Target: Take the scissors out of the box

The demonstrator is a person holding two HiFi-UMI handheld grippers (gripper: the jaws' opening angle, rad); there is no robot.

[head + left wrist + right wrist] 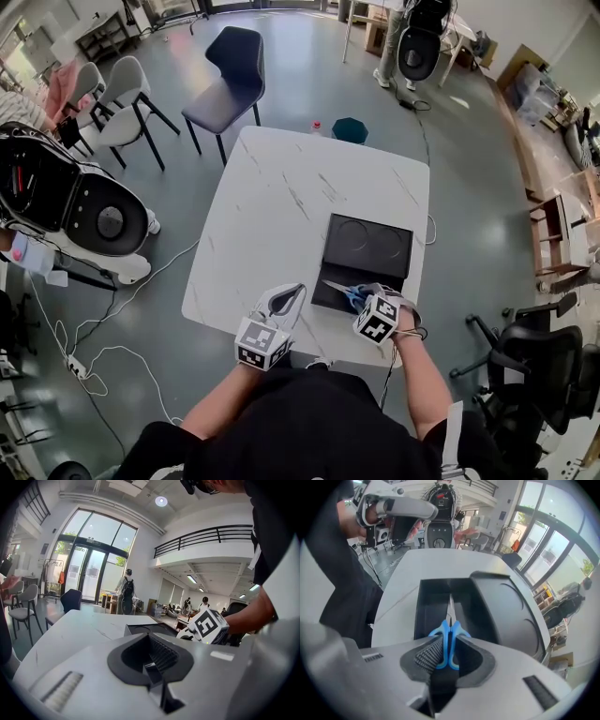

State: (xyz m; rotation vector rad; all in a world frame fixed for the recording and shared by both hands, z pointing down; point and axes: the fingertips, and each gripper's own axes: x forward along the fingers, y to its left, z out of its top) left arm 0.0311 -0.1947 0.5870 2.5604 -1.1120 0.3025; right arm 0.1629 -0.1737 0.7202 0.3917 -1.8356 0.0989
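The right gripper (448, 654) has its jaws clenched on the blue handles of the scissors (449, 639) and points steeply down. The blades point away over the open black box (425, 607), which stands on the white counter (281, 197) with its lid just beside it. The left gripper (286, 302) is apart from the box at the counter's near edge, its jaws together and holding nothing.

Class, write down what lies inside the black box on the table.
The scissors, held by the right gripper, point blades-first into the black box. The gripper covers the box's near end.
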